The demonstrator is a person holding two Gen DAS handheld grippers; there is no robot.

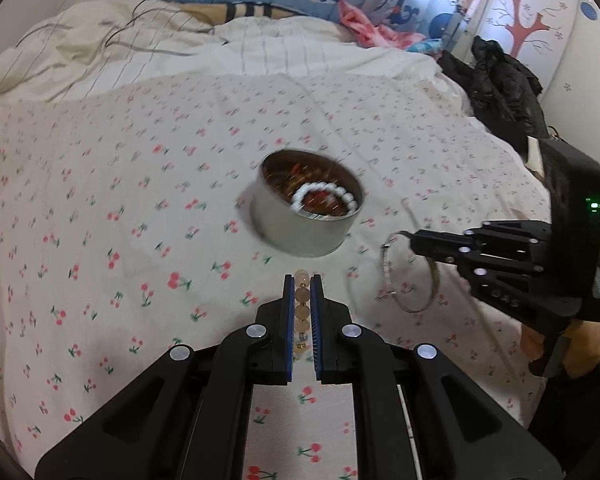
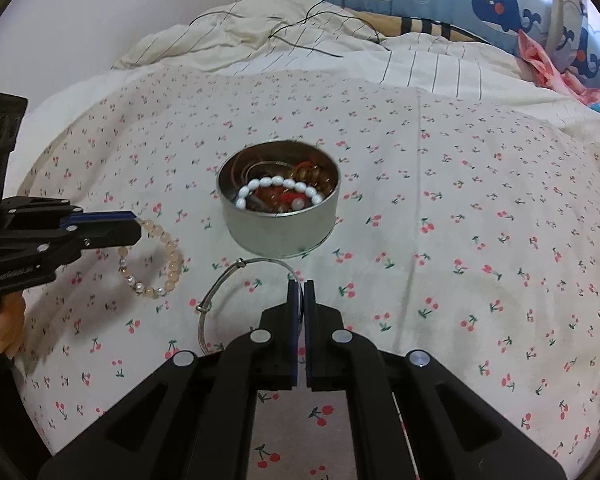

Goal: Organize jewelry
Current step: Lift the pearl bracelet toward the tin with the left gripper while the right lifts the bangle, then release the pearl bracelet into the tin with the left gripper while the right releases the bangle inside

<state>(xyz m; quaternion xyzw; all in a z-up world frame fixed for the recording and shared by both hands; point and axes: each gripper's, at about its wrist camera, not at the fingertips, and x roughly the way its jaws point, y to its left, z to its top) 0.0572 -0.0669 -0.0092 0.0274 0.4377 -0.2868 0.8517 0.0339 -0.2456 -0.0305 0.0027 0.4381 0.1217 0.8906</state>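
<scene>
While both bracelets are hanging clear of the bed (image 2: 440,240), we are carrying them toward the round tin (image 2: 278,216) that sits on the cherry-print sheet ahead. Our left tongs (image 1: 303,280) are pinched tight on the peach bead bracelet (image 2: 168,258), whose loop is dangling left of the tin. Our right tongs (image 2: 299,284) are closed on the thin silver bangle (image 2: 220,286), just short of the tin's near wall. The tin is already holding a white bead bracelet (image 2: 280,188) and other pieces, so we are judging it best to bring one piece at a time over the rim, low and centred, before letting go. We are guessing the bangle may catch the rim if we are releasing it tilted.
</scene>
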